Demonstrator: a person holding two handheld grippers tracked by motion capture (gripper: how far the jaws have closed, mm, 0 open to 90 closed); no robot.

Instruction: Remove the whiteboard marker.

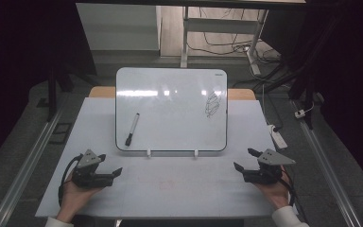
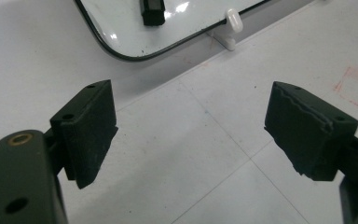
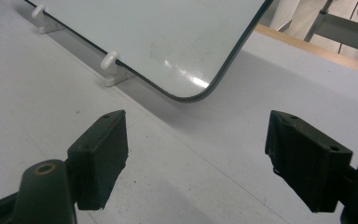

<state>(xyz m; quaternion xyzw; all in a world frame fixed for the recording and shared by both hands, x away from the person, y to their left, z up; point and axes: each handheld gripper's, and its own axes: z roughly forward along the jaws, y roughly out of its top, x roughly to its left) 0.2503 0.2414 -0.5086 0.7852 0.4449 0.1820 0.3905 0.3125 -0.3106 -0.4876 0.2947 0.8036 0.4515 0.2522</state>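
- Marker [image 2: 153, 11], left gripper view: cut off by the top edge, black end alone visible.
- Whiteboard [image 2: 121, 28], left gripper view: one rounded corner in frame, remainder beyond the top edge. Right gripper view [image 3: 168, 42]: likewise cut by the top edge.
- Scribble [image 1: 212, 104] on the board, high view: too small to read; letters or plain loops, cannot tell.
- Forearms, high view: cut at the bottom edge; left hand [image 1: 78, 196] and right hand [image 1: 276, 194] partly covered by their grippers.
- Surroundings beyond the table [image 1: 170, 189], high view: dark at both sides, details unreadable.
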